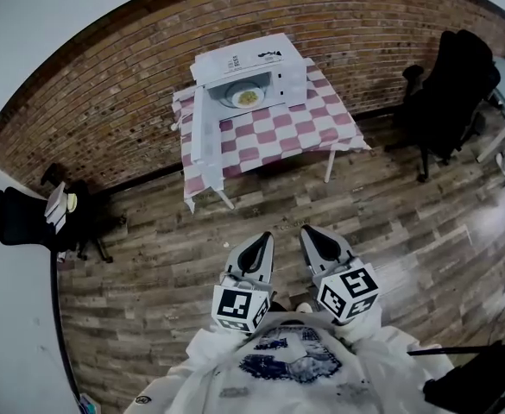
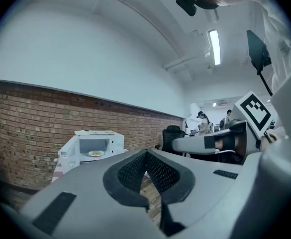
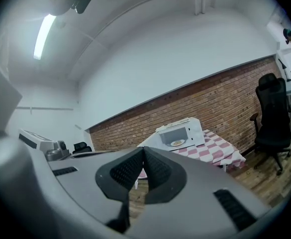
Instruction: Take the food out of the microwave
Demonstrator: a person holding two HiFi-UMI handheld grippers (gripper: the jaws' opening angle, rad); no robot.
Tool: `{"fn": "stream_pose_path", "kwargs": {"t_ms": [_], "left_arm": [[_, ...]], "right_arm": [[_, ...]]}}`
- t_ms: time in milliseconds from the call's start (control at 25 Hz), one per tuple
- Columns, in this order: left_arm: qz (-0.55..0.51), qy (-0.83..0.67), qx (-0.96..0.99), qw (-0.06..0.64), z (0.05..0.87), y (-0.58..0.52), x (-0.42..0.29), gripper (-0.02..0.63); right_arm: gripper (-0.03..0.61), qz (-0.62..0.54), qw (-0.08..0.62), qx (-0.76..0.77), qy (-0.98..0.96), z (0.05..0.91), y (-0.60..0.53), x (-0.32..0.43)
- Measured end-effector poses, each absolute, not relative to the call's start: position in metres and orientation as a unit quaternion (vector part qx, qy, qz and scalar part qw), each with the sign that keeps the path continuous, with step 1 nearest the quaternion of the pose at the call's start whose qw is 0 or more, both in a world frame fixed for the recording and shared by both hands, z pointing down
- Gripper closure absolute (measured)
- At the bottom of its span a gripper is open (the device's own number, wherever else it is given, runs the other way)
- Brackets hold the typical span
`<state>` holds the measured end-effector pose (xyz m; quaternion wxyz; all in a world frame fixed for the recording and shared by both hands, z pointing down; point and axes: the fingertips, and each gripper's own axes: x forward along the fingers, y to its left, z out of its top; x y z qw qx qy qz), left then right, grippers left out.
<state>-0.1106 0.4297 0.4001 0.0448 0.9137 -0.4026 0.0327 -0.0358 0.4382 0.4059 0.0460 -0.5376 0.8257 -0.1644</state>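
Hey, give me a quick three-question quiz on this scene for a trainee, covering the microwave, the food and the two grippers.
1. True or false: the door of the microwave is shut.
2. Where is the plate of food? A. on the floor; B. inside the microwave; C. on the checked tablecloth.
3. Fill in the gap: the jaws of the left gripper and the right gripper are both ____ and hold nothing.
Key: 1 false, the door hangs open; 2 B; 3 shut.
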Motion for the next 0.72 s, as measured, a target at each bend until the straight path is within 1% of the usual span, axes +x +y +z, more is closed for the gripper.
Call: {"fn": "stream_pose_path", "kwargs": {"t_ms": [400, 720], "left_arm": [[0.047, -0.407, 0.912, 0.039, 0.402, 0.416, -0.076, 0.606], [0.047, -0.390, 0.918, 0.053, 0.416, 0.386, -0.060, 0.606]], "right_arm": [[0.565, -0.180, 0.060, -0.533, 0.825, 0.410, 0.425, 0.003], [0.565, -0.189, 0.046, -0.537, 0.821, 0.425, 0.399, 0.013]]}}
